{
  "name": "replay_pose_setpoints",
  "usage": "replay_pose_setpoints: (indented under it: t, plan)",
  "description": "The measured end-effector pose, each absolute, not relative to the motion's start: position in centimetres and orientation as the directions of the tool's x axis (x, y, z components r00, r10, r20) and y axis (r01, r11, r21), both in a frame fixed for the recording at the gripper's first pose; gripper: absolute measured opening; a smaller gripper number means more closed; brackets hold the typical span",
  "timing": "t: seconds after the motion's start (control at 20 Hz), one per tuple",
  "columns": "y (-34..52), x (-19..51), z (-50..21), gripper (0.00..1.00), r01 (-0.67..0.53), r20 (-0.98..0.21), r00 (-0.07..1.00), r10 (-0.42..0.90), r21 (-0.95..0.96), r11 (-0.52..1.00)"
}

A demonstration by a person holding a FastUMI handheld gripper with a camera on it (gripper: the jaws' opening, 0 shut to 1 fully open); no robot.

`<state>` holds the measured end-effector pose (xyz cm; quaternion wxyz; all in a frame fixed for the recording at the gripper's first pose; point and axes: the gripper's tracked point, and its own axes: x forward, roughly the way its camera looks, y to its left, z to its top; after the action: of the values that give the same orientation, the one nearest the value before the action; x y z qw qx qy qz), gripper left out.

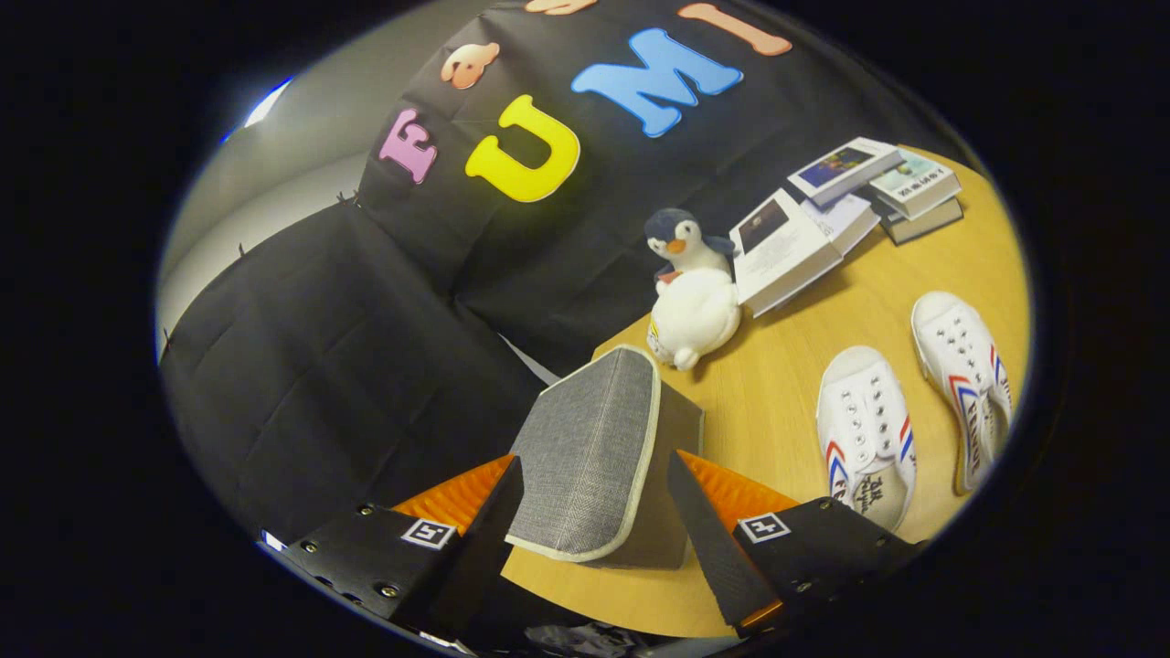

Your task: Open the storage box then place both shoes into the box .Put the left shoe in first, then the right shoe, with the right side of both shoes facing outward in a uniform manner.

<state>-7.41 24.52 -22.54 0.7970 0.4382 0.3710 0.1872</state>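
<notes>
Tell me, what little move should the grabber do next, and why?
Probably close the fingers on the grey lid. The gripper is open, one finger on each side of the lid, apparently not pressing it yet. The lid looks tilted partway up, and both white shoes lie on the table, waiting for the box to open.

Black gripper (594, 512) bodies bear screws and square black-and-white markers.

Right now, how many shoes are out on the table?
2: one shoe just beyond the fingers, the other shoe beside it, farther out. Open fingers straddle the grey box.
</notes>
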Motion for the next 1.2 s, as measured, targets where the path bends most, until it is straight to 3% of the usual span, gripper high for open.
replay_pose_setpoints:
  t: [0.6, 0.7, 0.9, 1.0, 1.15, 1.2]
  plan:
    - [30.1, -7.8, -26.7, 0.94, 0.273, -0.342, 0.542, 0.767, 0.936, 0.224]
    - [30.6, -8.0, -26.7, 0.85, 0.289, -0.324, 0.527, 0.786, 0.938, 0.193]
    - [30.9, -8.6, -26.8, 0.85, 0.314, -0.323, 0.486, 0.812, 0.932, 0.183]
    - [30.8, -8.3, -27.0, 0.53, 0.346, -0.318, 0.487, 0.813, 0.926, 0.155]
    - [30.7, -8.6, -26.9, 0.51, 0.335, -0.328, 0.472, 0.818, 0.925, 0.178]
    - [30.2, -7.4, -27.1, 0.51, 0.325, -0.317, 0.516, 0.796, 0.932, 0.161]
